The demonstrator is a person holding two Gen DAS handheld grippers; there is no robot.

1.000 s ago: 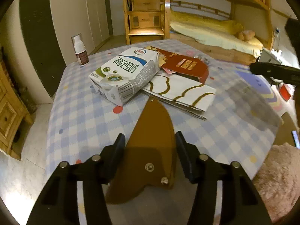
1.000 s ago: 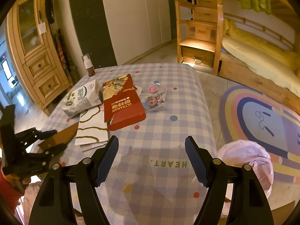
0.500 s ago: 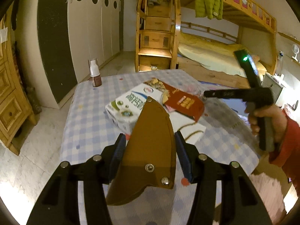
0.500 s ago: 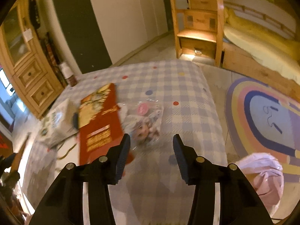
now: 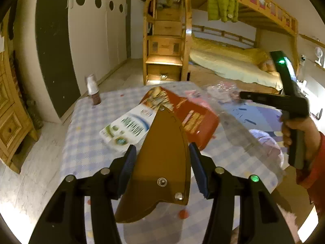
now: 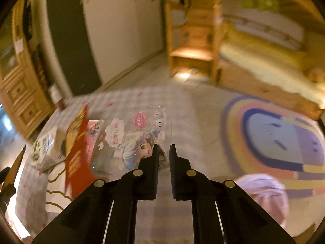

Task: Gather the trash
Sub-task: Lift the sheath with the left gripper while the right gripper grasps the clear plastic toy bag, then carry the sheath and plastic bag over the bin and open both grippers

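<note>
My left gripper (image 5: 161,158) is shut on a brown pointed leather piece (image 5: 162,158) and holds it above the checked table (image 5: 81,142). My right gripper (image 6: 162,149) is shut on the corner of a clear cartoon-print plastic bag (image 6: 132,138), lifted off the table; the bag also shows in the left wrist view (image 5: 221,91), held by the right gripper (image 5: 241,95). On the table lie a white milk carton (image 5: 130,126), a red packet (image 5: 193,118) and white paper with gold lines (image 6: 54,191).
A small brown bottle (image 5: 93,89) stands at the table's far left corner. A pink trash bag (image 6: 266,193) sits on the floor right of the table, on a rainbow rug (image 6: 274,138). A bunk bed (image 5: 233,61) and wooden drawers (image 5: 12,126) stand around.
My right gripper closed on the cartoon bag and lifted it off the table. My left gripper rose higher with the leather piece.
</note>
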